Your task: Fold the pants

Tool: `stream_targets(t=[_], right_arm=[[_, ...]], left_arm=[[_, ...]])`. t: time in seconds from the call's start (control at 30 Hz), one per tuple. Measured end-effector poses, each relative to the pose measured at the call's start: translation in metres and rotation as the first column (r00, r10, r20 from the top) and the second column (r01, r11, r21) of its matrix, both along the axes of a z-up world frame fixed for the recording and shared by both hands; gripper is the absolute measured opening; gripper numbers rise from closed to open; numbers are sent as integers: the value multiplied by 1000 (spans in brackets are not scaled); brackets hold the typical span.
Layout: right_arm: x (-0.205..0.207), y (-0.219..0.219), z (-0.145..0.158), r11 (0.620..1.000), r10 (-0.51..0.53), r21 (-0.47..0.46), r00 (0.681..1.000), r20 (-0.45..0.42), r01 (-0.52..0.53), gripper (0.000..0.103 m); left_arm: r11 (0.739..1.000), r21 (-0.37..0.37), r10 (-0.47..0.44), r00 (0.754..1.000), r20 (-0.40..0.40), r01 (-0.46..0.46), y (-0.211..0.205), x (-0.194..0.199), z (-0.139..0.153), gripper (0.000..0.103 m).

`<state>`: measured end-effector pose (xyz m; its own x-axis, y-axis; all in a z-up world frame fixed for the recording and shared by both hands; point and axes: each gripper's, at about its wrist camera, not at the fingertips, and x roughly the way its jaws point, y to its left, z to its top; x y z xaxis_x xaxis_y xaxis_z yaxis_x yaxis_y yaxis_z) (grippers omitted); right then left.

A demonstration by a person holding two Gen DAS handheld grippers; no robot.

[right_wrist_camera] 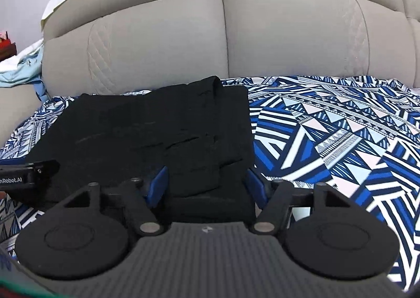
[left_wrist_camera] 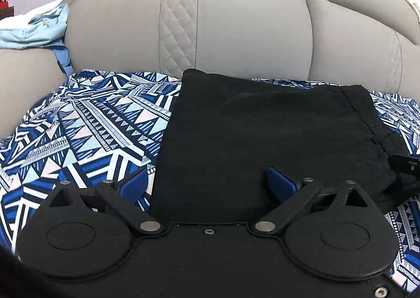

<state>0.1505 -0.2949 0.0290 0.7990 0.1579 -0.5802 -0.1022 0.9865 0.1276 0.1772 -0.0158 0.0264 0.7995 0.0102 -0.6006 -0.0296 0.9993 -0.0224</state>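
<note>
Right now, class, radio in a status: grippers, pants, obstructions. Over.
Left gripper open, right gripper open. Black pants folded compact on patterned sheet. Nothing blocking.

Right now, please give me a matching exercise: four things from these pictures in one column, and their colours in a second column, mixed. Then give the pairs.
Things:
1. pants
2. sofa backrest
3. patterned sheet
4. pads on the left gripper fingers

Colours:
A. beige
B. solid blue
C. black
D. blue, white and pink

Pairs: 1-C, 2-A, 3-D, 4-B
</note>
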Motion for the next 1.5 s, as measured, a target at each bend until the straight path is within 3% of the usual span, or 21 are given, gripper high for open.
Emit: stream_targets(t=[0.07, 0.13, 0.23, 0.4, 0.57, 0.73, 0.93, 1.17, 1.5], right_arm=[[-2, -2, -1, 1000, 1, 2, 1000, 1, -1, 67], [-1, -4, -6, 1000, 16, -15, 1000, 25, -15, 80], [3, -12, -12, 999, 31, 22, 998, 51, -32, 81], [-11, -7, -9, 999, 11, 30, 995, 101, -14, 84], [-47, 0, 4, 997, -7, 80, 979, 205, -10, 99], [-74, 18, 0, 990, -1, 137, 980, 199, -27, 103], [-83, 49, -18, 999, 47, 17, 986, 161, -50, 103], [-87, 73, -30, 987, 101, -143, 982, 160, -79, 103], [-86, 78, -32, 985, 95, -157, 982, 166, -69, 103]], left_arm=[[1000, -7, 6, 1000, 1, -6, 1, -2, -2, 102], [1000, -15, 8, 1000, 11, -8, 3, -4, -5, 102], [1000, 1, 9, 1000, 20, -9, 0, -6, -5, 103], [997, 72, 15, 1000, 26, -17, -11, -16, 3, 102], [991, 129, -34, 998, 47, 27, -22, -39, 6, 102], [996, 67, -53, 998, 26, 51, -22, -59, 6, 103], [997, 54, -54, 999, -5, 54, -21, -73, -10, 103], [993, 56, -102, 994, 47, 99, -18, -78, -16, 103], [991, 55, -129, 987, 95, 124, -18, -75, -20, 103]])
